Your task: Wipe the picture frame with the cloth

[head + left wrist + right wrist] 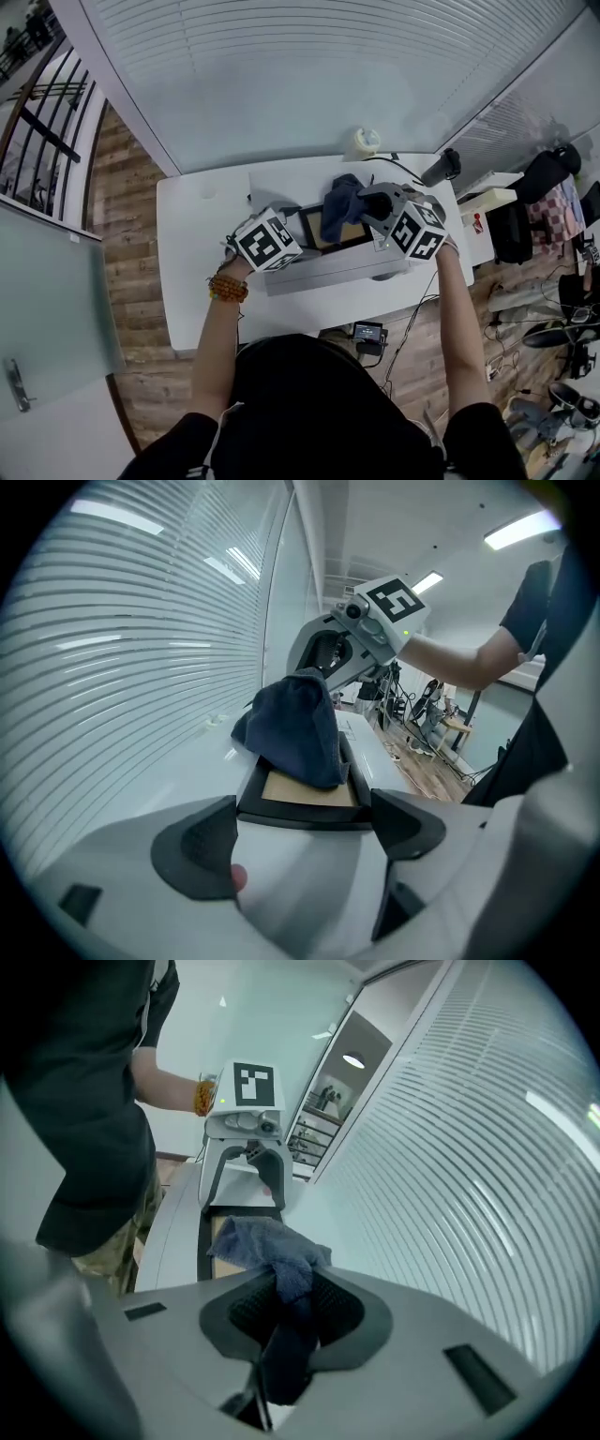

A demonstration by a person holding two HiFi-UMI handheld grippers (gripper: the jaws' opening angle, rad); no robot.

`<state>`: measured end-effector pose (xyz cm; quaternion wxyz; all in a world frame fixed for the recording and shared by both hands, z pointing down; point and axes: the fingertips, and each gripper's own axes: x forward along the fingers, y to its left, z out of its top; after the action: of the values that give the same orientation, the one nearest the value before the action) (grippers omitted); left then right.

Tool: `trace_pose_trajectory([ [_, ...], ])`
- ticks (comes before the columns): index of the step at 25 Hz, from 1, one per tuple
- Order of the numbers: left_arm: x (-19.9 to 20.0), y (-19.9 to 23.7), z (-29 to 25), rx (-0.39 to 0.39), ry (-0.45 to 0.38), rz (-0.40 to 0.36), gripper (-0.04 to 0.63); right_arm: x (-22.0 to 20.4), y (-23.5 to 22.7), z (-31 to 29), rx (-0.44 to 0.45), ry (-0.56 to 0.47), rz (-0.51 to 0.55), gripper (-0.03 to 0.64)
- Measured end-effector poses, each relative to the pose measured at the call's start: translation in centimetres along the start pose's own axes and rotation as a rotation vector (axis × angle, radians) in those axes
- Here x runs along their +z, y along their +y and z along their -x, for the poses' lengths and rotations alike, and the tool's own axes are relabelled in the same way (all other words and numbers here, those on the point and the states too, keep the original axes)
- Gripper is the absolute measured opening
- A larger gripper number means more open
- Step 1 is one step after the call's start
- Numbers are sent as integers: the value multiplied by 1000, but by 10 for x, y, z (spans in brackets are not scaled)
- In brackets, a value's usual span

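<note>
A black picture frame point(330, 246) with a tan middle lies on a pale slab on the white table point(197, 272). My left gripper point(296, 228) is shut on the frame's left end; in the left gripper view its near edge point(300, 810) sits between the two pads point(192, 846). A dark blue cloth point(341, 206) is pinched in my right gripper point(373, 204), which is shut on it. The cloth hangs onto the frame's far part point(295, 728) and covers some of the tan panel. In the right gripper view the cloth point(267, 1241) runs up from the closed jaws point(286, 1312).
A pale roll point(364, 142) and a black cylinder point(441, 169) with a cable stand at the table's back edge. The slatted wall point(309, 66) rises right behind. Chairs, bags and cables crowd the wooden floor at the right point(553, 281).
</note>
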<state>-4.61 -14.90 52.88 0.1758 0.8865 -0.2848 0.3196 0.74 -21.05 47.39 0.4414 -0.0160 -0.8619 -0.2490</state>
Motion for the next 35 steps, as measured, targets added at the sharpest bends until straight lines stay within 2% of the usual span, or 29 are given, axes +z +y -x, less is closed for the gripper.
trace_pose_trajectory([
  [2, -1, 0, 0, 1, -2, 2, 454, -6, 2, 3, 24, 7, 4, 65],
  [3, -2, -1, 0, 1, -2, 2, 454, -4, 4, 5, 34, -15, -2, 100],
  [4, -2, -1, 0, 0, -3, 2, 453, 3, 3, 9, 36, -65, -27, 131],
  [6, -2, 0, 0, -1, -4, -2, 453, 23, -3, 16, 36, -219, -148, 137],
  [7, -2, 1, 0, -1, -3, -2, 453, 29, -7, 14, 41, -262, -219, 138],
  [8, -2, 1, 1, -1, -2, -2, 453, 28, -8, 5, 47, -248, -270, 145],
  [11, -3, 1, 1, 1, 0, 5, 453, -4, 4, -38, 47, -25, -283, 175],
  [12, -3, 0, 1, 1, -1, 7, 453, -11, 8, -47, 46, 7, -307, 173],
  [15, -2, 0, 0, 2, -1, 7, 453, -15, 10, -51, 58, 0, -389, 122],
  [18, 0, 1, -1, 1, 1, 2, 453, -11, 22, -48, 99, 42, -353, 70],
  [26, -4, 1, 1, -3, 11, 6, 453, 11, 30, -62, 180, 20, -403, 61],
  [31, -2, 1, 0, -6, 13, 6, 453, 42, 45, -75, 243, 100, -243, 60],
  [33, -3, 0, 0, -4, 11, 6, 453, 49, 49, -76, 247, 160, -155, 58],
  [35, -3, 1, 0, 0, 7, 6, 454, 50, 49, -75, 228, 157, -100, 58],
])
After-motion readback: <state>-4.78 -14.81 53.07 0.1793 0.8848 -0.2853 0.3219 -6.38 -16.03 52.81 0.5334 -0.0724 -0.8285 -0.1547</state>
